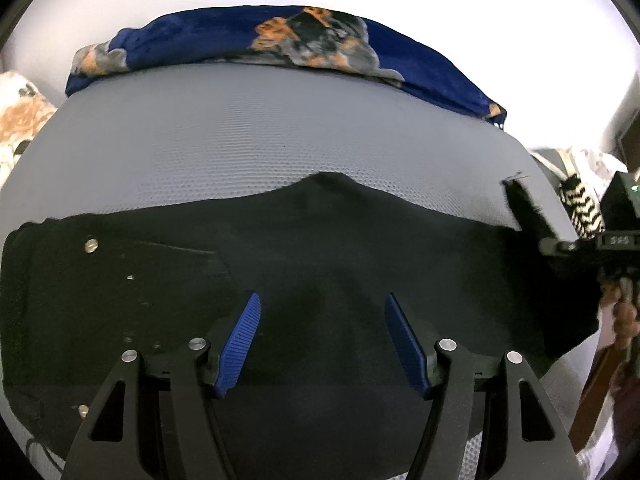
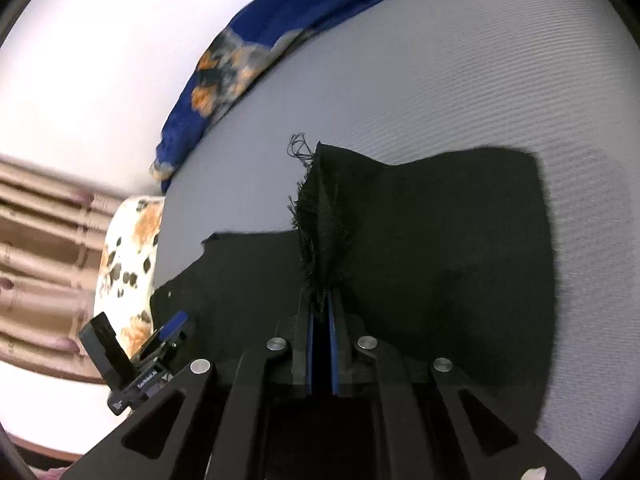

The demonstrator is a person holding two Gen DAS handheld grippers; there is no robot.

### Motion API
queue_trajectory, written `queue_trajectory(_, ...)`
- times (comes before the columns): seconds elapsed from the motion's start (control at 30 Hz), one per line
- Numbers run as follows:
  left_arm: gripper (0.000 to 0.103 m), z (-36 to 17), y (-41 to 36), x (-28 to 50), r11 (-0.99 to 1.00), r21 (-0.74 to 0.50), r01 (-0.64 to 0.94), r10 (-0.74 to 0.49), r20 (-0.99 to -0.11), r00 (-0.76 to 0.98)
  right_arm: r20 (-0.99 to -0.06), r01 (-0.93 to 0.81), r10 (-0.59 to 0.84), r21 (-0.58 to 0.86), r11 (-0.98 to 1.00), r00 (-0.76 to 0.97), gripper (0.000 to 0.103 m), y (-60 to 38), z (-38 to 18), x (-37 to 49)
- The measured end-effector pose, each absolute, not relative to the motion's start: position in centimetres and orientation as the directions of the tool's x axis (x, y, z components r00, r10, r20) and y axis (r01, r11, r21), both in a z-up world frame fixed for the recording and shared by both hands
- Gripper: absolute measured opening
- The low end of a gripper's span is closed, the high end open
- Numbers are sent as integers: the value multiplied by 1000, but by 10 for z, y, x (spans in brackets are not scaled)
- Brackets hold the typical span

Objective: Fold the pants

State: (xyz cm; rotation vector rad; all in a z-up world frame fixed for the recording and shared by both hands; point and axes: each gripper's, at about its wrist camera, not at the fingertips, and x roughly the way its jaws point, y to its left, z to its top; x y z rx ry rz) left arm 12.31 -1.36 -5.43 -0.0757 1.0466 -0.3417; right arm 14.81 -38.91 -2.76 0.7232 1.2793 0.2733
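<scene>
Black pants [image 1: 320, 248] lie spread across a grey mesh mattress [image 1: 280, 132], the waist end with a metal button [image 1: 91, 245] at the left. My left gripper [image 1: 322, 300] hovers open over the middle of the cloth, nothing between its blue pads. My right gripper [image 2: 320, 308] is shut on the frayed hem [image 2: 320, 220] of a leg and holds that end of the pants [image 2: 440, 240] lifted off the mattress [image 2: 440, 80]. In the left wrist view the right gripper [image 1: 592, 244] shows at the right edge with the raised hem [image 1: 524, 204]. The left gripper [image 2: 168, 332] appears low left in the right wrist view.
A blue blanket with orange patches [image 1: 200, 36] runs along the far edge of the mattress. A floral pillow [image 2: 128, 248] lies at the waist end, with a striped curtain [image 2: 40, 240] behind it. A zebra-patterned item [image 1: 580, 208] sits off the right edge, near a person's hand [image 1: 624, 312].
</scene>
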Motion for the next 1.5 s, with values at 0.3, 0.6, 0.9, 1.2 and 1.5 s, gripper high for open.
queue_trajectory(0.3,65,-52,20,121,939,-275,208,-343,-813,472,-764,103,623,642,760,171,7,-286,-58,178)
queue_trajectory(0.6,65,-54,26,118,902,-355,244,-429,-792,434,-820,-6,563,566,825,102,23,-230,-71,188)
queue_trajectory(0.9,64,-70,1,117,792,-536,292,-604,-756,250,-841,-3,486,500,866,239,41,-254,-31,174)
queue_trajectory(1.2,51,-96,-11,133,705,-683,190,-704,-706,76,-832,147,465,523,840,304,41,-309,-34,127)
queue_trajectory(1.5,35,-121,-28,142,678,-719,154,-727,-687,-9,-816,194,484,555,809,315,41,-323,-46,112)
